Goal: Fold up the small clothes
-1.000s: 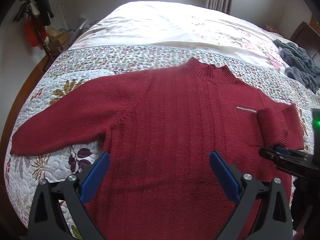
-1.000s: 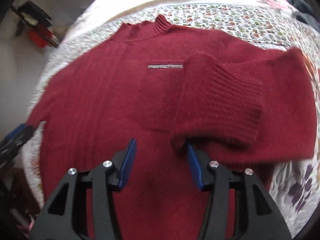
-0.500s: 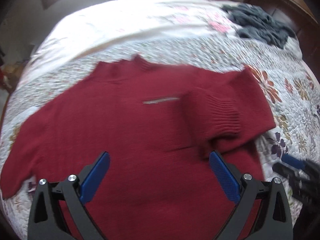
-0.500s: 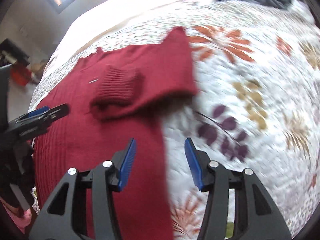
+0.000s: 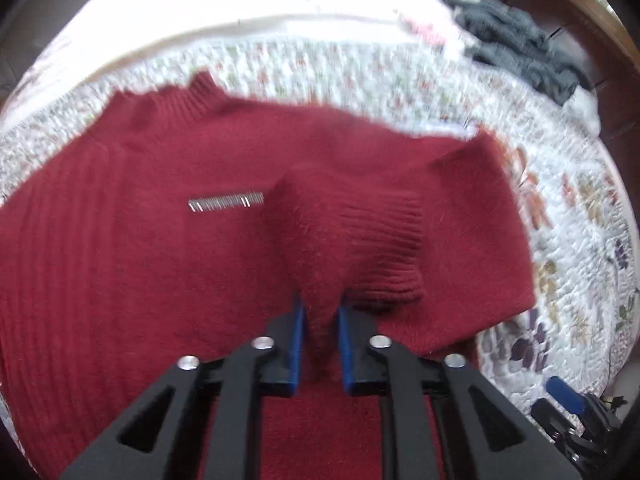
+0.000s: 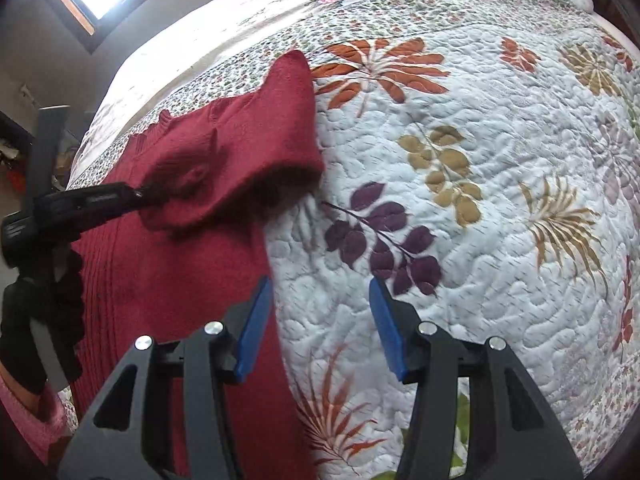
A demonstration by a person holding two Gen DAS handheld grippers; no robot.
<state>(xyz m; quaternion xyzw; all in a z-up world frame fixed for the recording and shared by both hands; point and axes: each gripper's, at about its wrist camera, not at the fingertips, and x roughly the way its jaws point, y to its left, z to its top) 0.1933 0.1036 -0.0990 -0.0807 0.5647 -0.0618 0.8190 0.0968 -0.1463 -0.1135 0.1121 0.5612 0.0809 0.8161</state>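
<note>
Where left tool (image 5: 319, 320) pinches fuzzy ribbed red sweater (image 5: 120, 264), quilted bedspread (image 6: 480, 200).

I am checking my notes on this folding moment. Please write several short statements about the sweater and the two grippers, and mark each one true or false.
1. The left hand-held gripper is shut on the folded sleeve of the red sweater. True.
2. The right hand-held gripper grips the sweater's hem. False: it is open, above the quilt and the sweater's edge.
3. The sweater's collar lies toward the far side of the bed. True.
4. The grey garment lies on top of the sweater. False: it lies apart, at the far corner.
</note>
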